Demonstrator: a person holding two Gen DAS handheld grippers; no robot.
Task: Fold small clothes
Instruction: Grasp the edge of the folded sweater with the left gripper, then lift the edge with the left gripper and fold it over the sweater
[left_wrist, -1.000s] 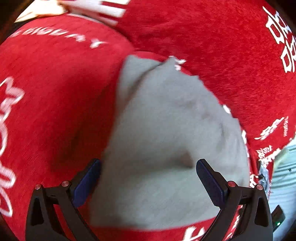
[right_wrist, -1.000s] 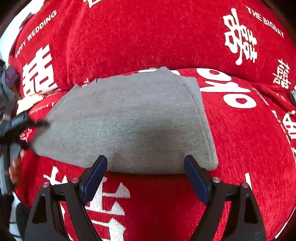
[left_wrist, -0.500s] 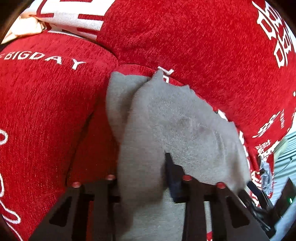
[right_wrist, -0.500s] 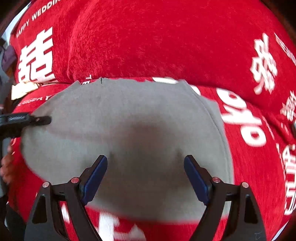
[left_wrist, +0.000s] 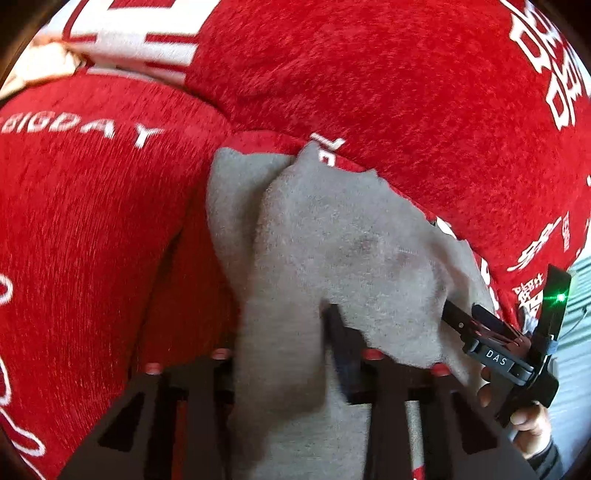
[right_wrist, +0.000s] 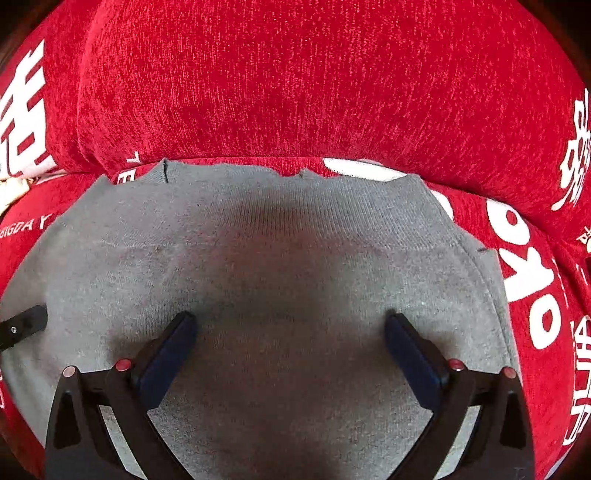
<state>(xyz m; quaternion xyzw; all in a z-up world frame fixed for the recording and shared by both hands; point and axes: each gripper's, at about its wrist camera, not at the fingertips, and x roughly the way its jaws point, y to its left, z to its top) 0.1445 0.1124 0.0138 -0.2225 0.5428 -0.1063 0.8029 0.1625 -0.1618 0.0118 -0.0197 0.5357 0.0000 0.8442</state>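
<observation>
A small grey knit garment (right_wrist: 288, 266) lies on the red sofa seat; in the left wrist view it (left_wrist: 340, 243) is bunched up. My left gripper (left_wrist: 288, 354) is shut on a fold at the garment's edge, with cloth draped over the fingers. My right gripper (right_wrist: 288, 343) is open, its jaws spread wide and low over the middle of the garment, nothing between them. The right gripper also shows at the right of the left wrist view (left_wrist: 491, 332), at the garment's far edge.
The red sofa cover with white lettering surrounds the garment, with a back cushion (right_wrist: 295, 85) behind it and an armrest cushion (left_wrist: 74, 221) to the left. A hand (left_wrist: 532, 424) holds the right gripper's handle.
My left gripper closed on the garment's edge and bunched it up. My right gripper moved forward over the garment and stayed open.
</observation>
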